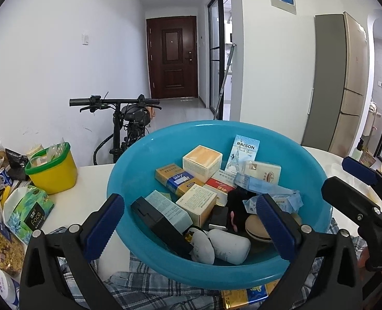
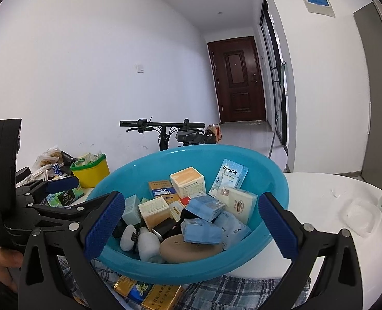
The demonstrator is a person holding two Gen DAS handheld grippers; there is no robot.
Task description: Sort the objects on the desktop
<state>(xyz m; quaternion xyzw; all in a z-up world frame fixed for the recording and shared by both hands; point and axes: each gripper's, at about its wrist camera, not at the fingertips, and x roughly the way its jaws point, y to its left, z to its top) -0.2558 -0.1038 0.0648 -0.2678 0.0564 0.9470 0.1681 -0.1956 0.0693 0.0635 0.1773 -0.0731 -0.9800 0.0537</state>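
Two hand-held grippers are hovering side by side at the near rim of a blue basin, the left gripper and the right gripper each standing with fingers wide apart and nothing between them. The basin is sitting tilted on a checked cloth spread over a white table, and it is holding the jumble to be sorted: small cartons, among them one marked RAISON, blue wrapped packets, a black case, two white pebble-like pieces and a tan round compact. The exact number of cartons cannot be told, since they are overlapping. Two gold packs are peeking out from under the basin. Beyond, one yellow tub is standing beside a tissue pack and snack bags, and one bicycle is leaning by the wall. The risk now, as it looks: a push on the propped rim could rock the basin and spill the heap, and a grab into the pile could drag neighbours along.
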